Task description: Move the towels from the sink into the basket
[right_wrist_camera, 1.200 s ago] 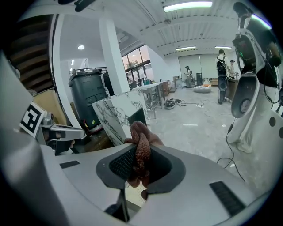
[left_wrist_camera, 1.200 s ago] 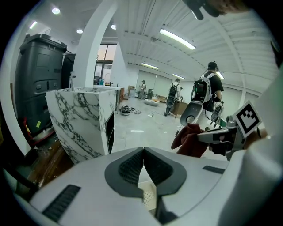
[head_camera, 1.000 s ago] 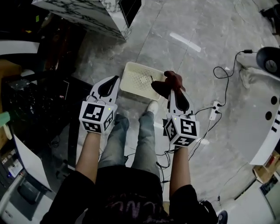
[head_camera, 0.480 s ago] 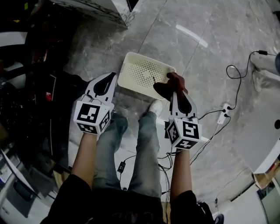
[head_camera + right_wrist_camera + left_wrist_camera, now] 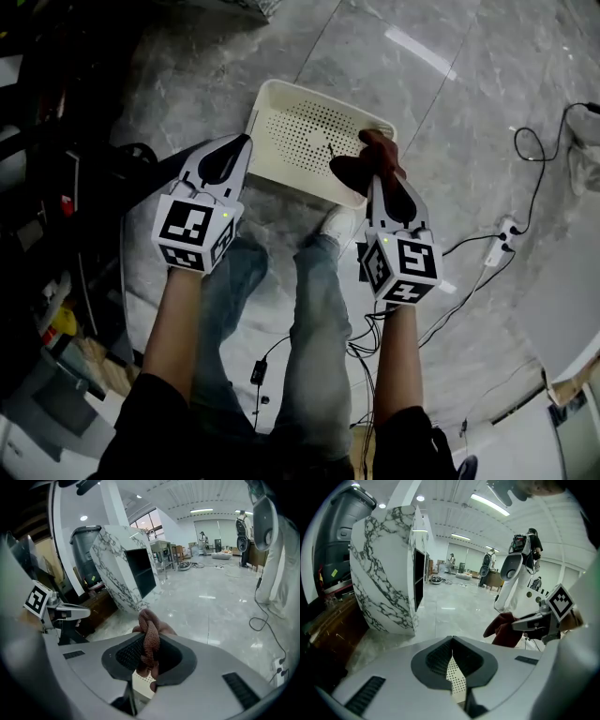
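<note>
One brown towel (image 5: 354,174), bunched along the jaws, fills right hand-held gripper (image 5: 376,180); left hand-held gripper (image 5: 245,141) clenched empty.

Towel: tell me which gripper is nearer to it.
Right. The right gripper is clamped on the towel over the basket; the left gripper, shut and empty, is apart from it at the basket's other side.

The basket (image 5: 300,141) is covered at its near right corner by the towel (image 5: 361,171) and the right gripper (image 5: 377,183). In the left gripper view only a perforated sliver of it is seen, the rest being blocked by the left gripper (image 5: 452,641). The towel's lower end is lost behind the right gripper's body, and the clutter (image 5: 56,187) at the head view's left edge is too dark to be told
</note>
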Action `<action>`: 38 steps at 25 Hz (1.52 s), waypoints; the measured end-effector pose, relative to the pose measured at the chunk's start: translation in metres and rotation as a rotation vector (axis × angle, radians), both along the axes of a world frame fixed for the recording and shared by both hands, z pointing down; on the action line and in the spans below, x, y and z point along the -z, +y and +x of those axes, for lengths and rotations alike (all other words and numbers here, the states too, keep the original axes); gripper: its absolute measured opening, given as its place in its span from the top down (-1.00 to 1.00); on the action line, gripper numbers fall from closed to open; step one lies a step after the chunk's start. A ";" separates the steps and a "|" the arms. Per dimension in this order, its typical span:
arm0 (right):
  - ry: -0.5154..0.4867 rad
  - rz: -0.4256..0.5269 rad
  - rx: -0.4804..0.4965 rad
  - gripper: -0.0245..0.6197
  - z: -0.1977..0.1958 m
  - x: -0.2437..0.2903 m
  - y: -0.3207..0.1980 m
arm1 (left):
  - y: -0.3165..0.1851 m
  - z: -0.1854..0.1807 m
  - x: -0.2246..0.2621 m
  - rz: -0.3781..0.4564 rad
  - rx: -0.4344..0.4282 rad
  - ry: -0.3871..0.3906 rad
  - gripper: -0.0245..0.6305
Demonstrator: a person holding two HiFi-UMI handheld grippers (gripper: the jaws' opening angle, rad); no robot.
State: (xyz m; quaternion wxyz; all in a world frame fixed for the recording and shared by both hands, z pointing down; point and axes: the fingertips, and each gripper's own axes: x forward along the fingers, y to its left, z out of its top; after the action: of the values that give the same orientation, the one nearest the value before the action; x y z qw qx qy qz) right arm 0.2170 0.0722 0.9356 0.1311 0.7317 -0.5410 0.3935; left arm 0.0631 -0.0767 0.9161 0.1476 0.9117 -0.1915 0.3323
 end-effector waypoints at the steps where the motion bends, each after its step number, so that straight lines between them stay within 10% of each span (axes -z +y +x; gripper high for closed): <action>1: -0.005 -0.010 0.005 0.70 0.000 -0.012 0.001 | 0.003 0.001 -0.010 -0.009 -0.004 -0.004 0.88; 23: -0.068 -0.107 0.036 0.27 -0.014 -0.085 0.000 | 0.025 0.008 -0.081 -0.103 -0.039 -0.053 0.88; 38: -0.008 -0.097 0.035 0.83 0.000 -0.005 -0.013 | 0.011 0.014 -0.011 -0.091 -0.001 -0.017 0.88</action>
State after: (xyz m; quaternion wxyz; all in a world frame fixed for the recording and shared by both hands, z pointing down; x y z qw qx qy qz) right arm 0.2167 0.0594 0.9411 0.1710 0.7132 -0.5345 0.4200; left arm 0.0775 -0.0656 0.9273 0.1870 0.9012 -0.1769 0.3486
